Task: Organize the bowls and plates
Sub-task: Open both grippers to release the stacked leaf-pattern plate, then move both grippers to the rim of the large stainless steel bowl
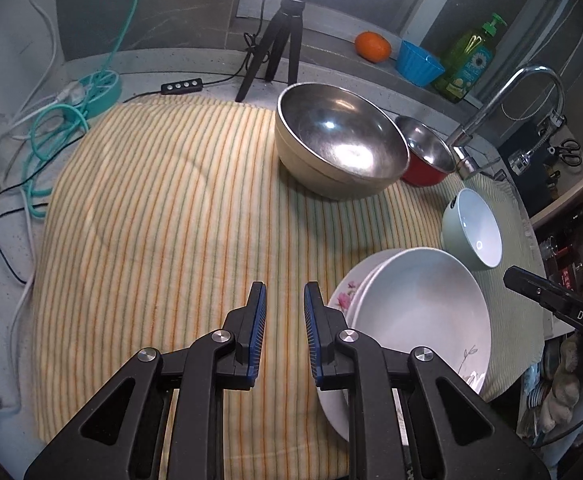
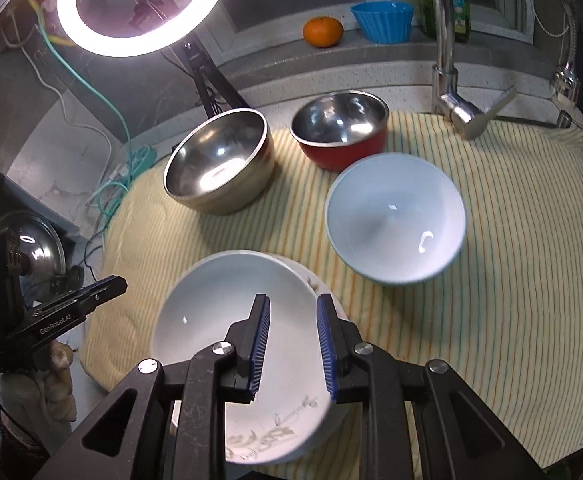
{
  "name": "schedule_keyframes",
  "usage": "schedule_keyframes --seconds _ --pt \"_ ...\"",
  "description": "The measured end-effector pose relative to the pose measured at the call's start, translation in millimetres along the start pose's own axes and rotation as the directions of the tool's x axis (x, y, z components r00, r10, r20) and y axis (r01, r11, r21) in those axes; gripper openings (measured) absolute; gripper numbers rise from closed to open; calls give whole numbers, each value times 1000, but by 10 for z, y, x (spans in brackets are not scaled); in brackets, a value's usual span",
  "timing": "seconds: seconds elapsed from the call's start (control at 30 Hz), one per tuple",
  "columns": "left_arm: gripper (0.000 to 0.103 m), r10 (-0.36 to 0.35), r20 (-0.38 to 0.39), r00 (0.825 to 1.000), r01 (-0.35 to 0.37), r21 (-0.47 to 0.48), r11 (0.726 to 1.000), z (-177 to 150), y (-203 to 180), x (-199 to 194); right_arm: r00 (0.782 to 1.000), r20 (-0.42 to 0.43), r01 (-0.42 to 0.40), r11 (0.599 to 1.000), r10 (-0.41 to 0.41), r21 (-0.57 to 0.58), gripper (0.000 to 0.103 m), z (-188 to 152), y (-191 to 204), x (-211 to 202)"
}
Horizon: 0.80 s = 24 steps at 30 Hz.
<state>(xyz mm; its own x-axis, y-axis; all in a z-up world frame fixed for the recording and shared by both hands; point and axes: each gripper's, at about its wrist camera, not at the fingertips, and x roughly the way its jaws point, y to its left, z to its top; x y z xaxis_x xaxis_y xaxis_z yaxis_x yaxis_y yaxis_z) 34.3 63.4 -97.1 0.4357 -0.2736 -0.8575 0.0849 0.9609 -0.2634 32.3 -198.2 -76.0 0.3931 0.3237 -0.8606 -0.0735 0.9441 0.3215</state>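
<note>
A white plate [image 1: 423, 312] [image 2: 211, 312] lies on top of a flower-patterned plate [image 1: 345, 298] at the near edge of the striped cloth [image 1: 151, 220]. A pale green bowl [image 1: 473, 228] [image 2: 395, 216] stands upright just behind them. Farther back sit a large steel bowl [image 1: 339, 140] [image 2: 219, 160] and a red-sided steel bowl [image 1: 427, 152] [image 2: 339, 128]. My left gripper [image 1: 285, 286] hangs over bare cloth left of the plates, its jaws slightly apart with nothing between them. My right gripper [image 2: 293, 298] hovers over the white plate, narrowly open and empty.
A faucet [image 1: 491, 100] [image 2: 447, 60] rises at the cloth's back right. A ring-light tripod [image 1: 283, 40] stands behind the steel bowl. An orange [image 2: 323, 31], a blue cup [image 2: 383, 20] and a soap bottle [image 1: 467, 60] line the ledge. Cables [image 1: 59, 120] lie at the left.
</note>
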Motion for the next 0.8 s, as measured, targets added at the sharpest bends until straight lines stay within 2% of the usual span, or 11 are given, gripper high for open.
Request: schedule_keyframes --seconds 0.17,0.23,0.27,0.5,0.6,0.8 --pt "16 -11 26 1000 11 10 1000 236 134 -49 999 16 -36 999 36 7 24 213 150 60" --pt "16 -22 28 999 22 13 1000 333 172 -44 999 21 -49 999 49 6 35 305 211 95" --pt "17 -27 27 999 27 14 1000 380 188 -32 998 22 -60 998 60 10 35 348 236 113" --pt "19 -61 13 998 60 19 998 672 287 102 996 24 -85 994 83 65 35 642 319 331" --pt "28 -78 -3 997 78 16 997 781 306 194 996 17 -92 991 91 93 35 736 312 440" --pt "28 -105 -30 994 106 12 994 982 312 391 998 7 -57 991 56 119 35 924 307 686"
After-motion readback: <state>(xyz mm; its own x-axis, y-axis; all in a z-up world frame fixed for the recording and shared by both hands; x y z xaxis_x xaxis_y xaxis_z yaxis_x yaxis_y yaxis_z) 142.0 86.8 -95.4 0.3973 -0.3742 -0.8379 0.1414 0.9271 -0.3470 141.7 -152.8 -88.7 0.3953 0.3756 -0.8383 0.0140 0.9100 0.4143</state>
